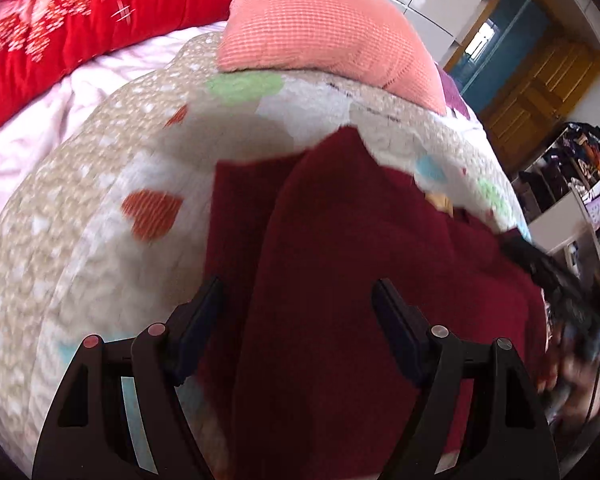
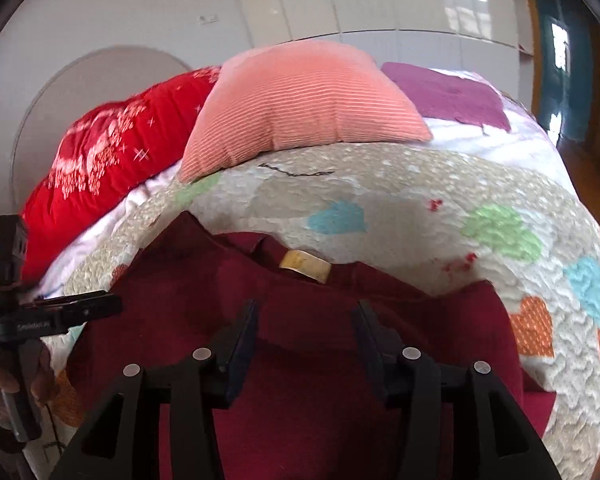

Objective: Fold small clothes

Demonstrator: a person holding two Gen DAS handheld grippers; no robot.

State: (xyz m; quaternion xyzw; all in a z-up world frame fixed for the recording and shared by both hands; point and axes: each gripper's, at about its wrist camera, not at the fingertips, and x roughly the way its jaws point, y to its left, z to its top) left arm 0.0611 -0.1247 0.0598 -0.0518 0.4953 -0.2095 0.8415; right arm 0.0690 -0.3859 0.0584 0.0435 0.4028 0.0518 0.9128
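Observation:
A dark maroon garment point(image 1: 340, 280) lies on a quilted bedspread with coloured hearts point(image 1: 100, 220). One part is folded over the rest. My left gripper point(image 1: 298, 292) is open just above the garment, holding nothing. In the right wrist view the garment point(image 2: 300, 360) shows a yellow neck label point(image 2: 306, 264) at its far edge. My right gripper point(image 2: 306, 312) is open just above the garment, near the collar, holding nothing. The left gripper point(image 2: 100, 306) shows at the left edge of the right wrist view, over the garment's left side.
A salmon pillow point(image 2: 300, 104) and a red quilt point(image 2: 112, 160) lie at the head of the bed. A purple cloth point(image 2: 448, 96) lies beyond the pillow. A wooden door point(image 1: 540, 88) and cluttered shelves point(image 1: 572, 168) stand to the right of the bed.

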